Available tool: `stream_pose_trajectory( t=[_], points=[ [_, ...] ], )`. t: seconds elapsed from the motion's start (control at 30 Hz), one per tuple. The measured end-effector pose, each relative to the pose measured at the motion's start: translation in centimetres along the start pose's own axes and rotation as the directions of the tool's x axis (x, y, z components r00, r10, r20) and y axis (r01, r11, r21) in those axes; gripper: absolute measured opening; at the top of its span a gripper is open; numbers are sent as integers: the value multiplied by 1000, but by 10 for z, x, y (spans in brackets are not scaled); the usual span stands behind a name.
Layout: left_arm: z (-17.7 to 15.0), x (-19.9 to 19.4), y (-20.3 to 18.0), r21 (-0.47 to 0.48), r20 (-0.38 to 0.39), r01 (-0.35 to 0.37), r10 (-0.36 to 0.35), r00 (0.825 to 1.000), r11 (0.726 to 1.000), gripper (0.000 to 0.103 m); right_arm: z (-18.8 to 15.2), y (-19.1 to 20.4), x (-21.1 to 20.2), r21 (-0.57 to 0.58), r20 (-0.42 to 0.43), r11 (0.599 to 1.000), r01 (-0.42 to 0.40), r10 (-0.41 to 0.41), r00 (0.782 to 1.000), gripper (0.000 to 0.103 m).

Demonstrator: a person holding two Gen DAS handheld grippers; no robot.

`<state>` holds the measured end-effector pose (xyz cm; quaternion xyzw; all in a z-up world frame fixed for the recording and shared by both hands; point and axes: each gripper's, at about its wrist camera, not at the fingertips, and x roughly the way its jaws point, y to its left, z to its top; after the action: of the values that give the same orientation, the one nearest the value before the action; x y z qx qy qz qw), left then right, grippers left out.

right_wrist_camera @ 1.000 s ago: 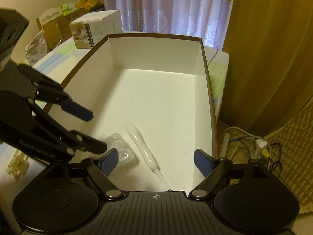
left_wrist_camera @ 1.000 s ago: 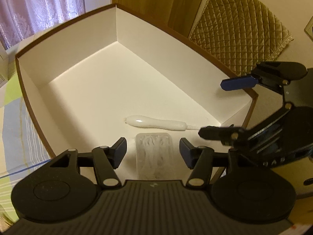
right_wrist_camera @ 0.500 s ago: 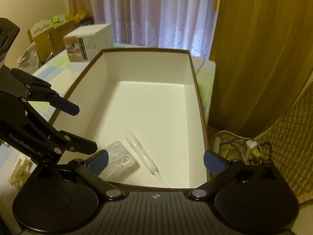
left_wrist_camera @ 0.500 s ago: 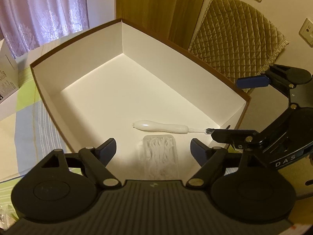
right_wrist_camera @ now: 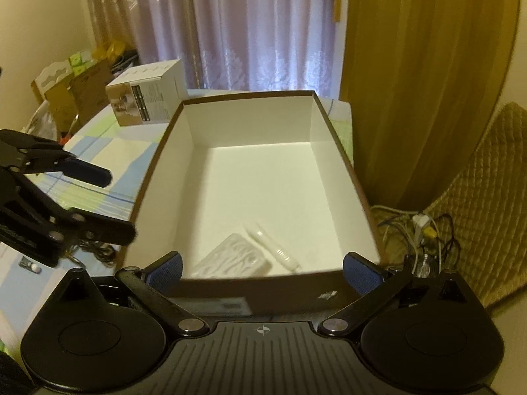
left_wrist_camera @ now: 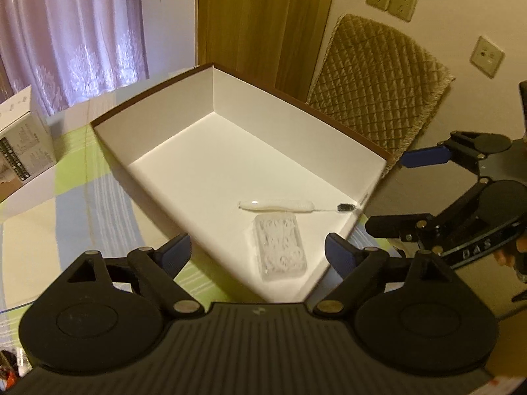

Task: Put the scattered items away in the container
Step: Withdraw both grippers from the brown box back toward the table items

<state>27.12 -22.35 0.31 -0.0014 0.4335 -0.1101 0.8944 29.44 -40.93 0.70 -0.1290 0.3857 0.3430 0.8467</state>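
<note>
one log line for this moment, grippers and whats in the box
left gripper: open, empty | right gripper: open, empty | box: toothbrush, clear packet inside

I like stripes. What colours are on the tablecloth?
Green, blue and cream stripes on the tablecloth, best in the left wrist view.

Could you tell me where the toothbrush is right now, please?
In the left wrist view, the toothbrush lies inside the box, near its right end, beside the clear packet.

Both claws, left point(left_wrist_camera: 257, 251) and right point(right_wrist_camera: 262, 268), are black, ribbed-bodied, with blue finger pads point(left_wrist_camera: 176, 251), silver pivot screws and white lettering.
</note>
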Motion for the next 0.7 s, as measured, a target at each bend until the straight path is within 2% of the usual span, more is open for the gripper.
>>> stream_pose_trajectory(
  t=[0.23, 0.4, 0.7],
  points=[
    [-36, -49, 25, 16, 19, -3, 3, 1000, 1000, 85, -21, 45, -24, 67, 31, 997, 36, -39, 999, 101],
    [-63, -82, 42, 20, 31, -7, 7, 999, 1000, 85, -32, 78, -39, 127, 45, 991, 33, -39, 998, 101],
    [-110, -117, 69, 38, 16, -12, 11, 1000, 999, 85, -51, 136, -45, 162, 27, 985, 59, -65, 998, 101]
  ],
)
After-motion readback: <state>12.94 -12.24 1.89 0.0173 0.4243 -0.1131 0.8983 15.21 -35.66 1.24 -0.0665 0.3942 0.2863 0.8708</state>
